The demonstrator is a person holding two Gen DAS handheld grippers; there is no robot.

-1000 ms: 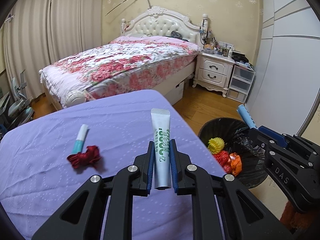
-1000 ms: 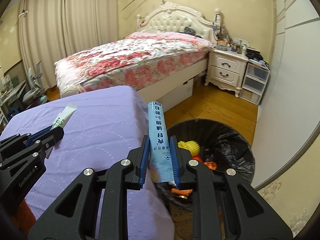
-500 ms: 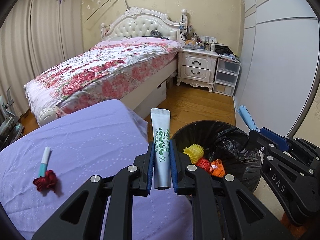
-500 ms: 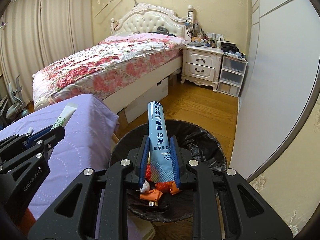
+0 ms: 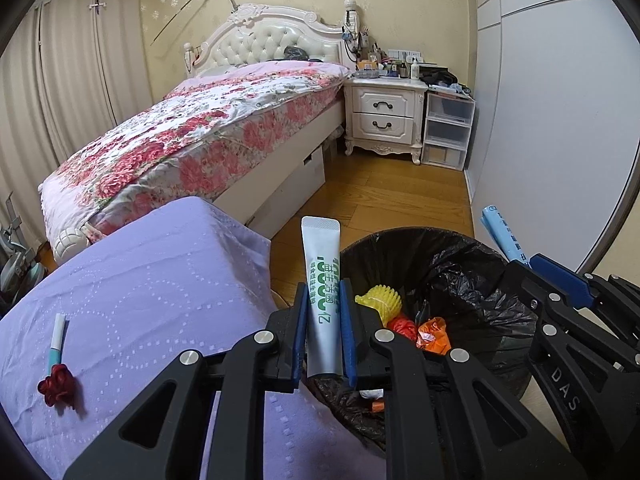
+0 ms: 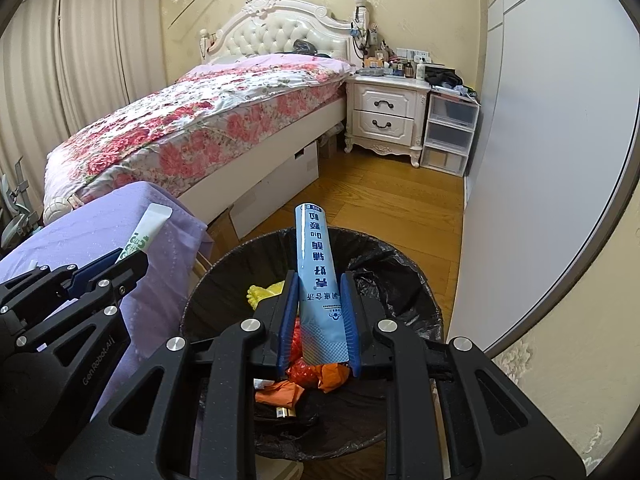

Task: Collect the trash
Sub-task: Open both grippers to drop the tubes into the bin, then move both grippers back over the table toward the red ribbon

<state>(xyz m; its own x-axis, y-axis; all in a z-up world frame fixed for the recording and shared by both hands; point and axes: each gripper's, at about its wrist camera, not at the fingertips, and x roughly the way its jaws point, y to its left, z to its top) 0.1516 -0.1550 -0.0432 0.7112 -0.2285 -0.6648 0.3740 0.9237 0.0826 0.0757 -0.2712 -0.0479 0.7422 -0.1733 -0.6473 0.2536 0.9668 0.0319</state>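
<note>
My left gripper (image 5: 323, 332) has its jaws pinching a white tube with green print (image 5: 322, 280), held over the gap where the worktop's (image 5: 152, 280) right edge meets the rim of the black-lined bin (image 5: 452, 256). My right gripper (image 6: 318, 320) has its jaws pinching a light blue tube (image 6: 318, 276) directly above the bin (image 6: 404, 276) opening, with yellow, red and orange scraps (image 6: 316, 376) lying inside. Beyond the bin I see bare wooden floor (image 6: 384, 200) running to the bed (image 6: 208, 128) and the nightstand (image 6: 386, 116). Only the left view shows a small teal-and-white stick (image 5: 57, 340) touching a red crumpled piece (image 5: 58, 385) near the worktop's left edge.
</note>
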